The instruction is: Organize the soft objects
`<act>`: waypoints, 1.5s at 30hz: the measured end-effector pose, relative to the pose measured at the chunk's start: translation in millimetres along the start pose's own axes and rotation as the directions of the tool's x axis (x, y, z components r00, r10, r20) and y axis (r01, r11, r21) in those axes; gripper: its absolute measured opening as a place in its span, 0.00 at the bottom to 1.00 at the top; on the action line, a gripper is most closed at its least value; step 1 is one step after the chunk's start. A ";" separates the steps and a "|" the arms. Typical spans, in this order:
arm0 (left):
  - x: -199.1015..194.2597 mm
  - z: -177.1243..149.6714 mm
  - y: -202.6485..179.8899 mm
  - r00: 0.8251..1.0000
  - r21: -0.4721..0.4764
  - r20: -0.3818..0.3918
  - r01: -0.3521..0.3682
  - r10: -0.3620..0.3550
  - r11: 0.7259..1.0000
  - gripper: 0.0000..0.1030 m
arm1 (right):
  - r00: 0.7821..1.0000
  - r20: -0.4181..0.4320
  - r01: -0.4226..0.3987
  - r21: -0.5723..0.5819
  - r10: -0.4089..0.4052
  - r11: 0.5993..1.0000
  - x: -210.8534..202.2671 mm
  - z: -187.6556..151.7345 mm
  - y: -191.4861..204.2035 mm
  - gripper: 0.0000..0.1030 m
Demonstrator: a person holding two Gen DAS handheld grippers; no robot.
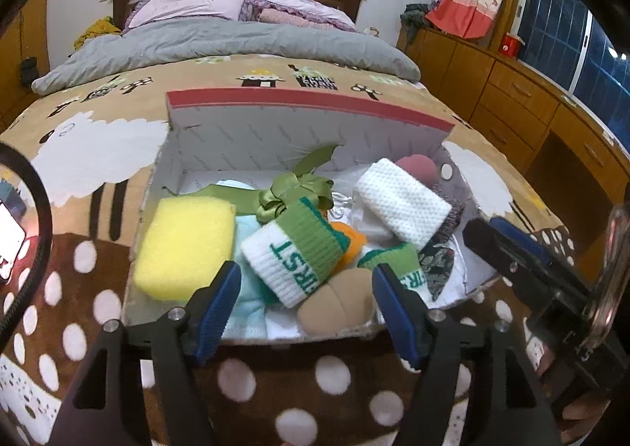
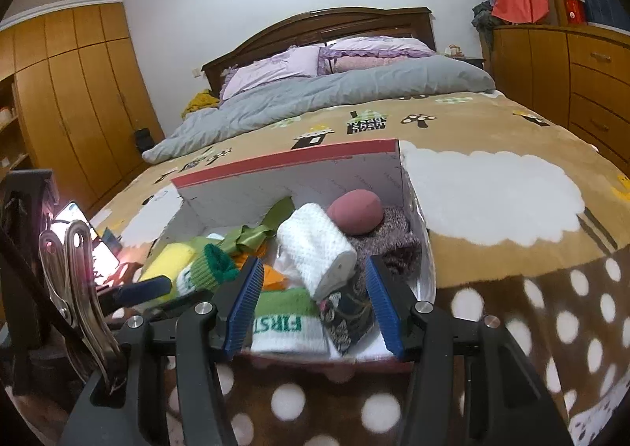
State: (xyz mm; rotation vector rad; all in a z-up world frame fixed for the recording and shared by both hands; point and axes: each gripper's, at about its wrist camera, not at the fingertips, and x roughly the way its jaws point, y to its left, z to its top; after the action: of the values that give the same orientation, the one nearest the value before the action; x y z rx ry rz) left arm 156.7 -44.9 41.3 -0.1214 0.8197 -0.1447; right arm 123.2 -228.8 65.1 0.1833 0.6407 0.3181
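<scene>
Now: box [image 1: 307, 119] on bed, full of soft things | left gripper [image 1: 307, 312] wide open, holding nothing; green-and-white sock [image 1: 293, 255] just ahead between its fingers, lying slanted | right gripper [image 2: 313, 304] open too, nearer white roll [image 2: 315, 245]

My black left gripper with blue ribbed pads [image 1: 307, 304] hangs spread wide at the near edge of the white cardboard box [image 1: 252, 139]. My matching right gripper [image 2: 313, 302] hangs beside it, equally spread, nothing held.
</scene>
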 end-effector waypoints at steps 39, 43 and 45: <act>-7.1 -70.7 13.5 0.991 -0.024 -0.014 -0.137 0.136 0.990 0.79 | 0.984 -0.114 0.130 -0.071 -0.137 0.989 -10.1 -82.0 28.5 0.64; -2.7 -72.1 16.6 0.990 -0.036 -0.025 -0.137 0.136 0.990 0.79 | 0.981 -0.134 0.133 -0.052 -0.139 0.990 -5.2 -86.9 24.9 0.64; -2.0 -72.7 16.9 0.990 -0.038 -0.025 -0.137 0.137 0.990 0.79 | 0.980 -0.142 0.132 -0.048 -0.138 0.990 -3.8 -88.4 24.7 0.64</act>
State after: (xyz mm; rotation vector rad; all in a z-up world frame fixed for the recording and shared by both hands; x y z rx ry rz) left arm 103.2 -31.8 -9.1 -0.1005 0.8510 -0.0003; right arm 60.5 -200.9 4.1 0.0796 0.7862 0.2139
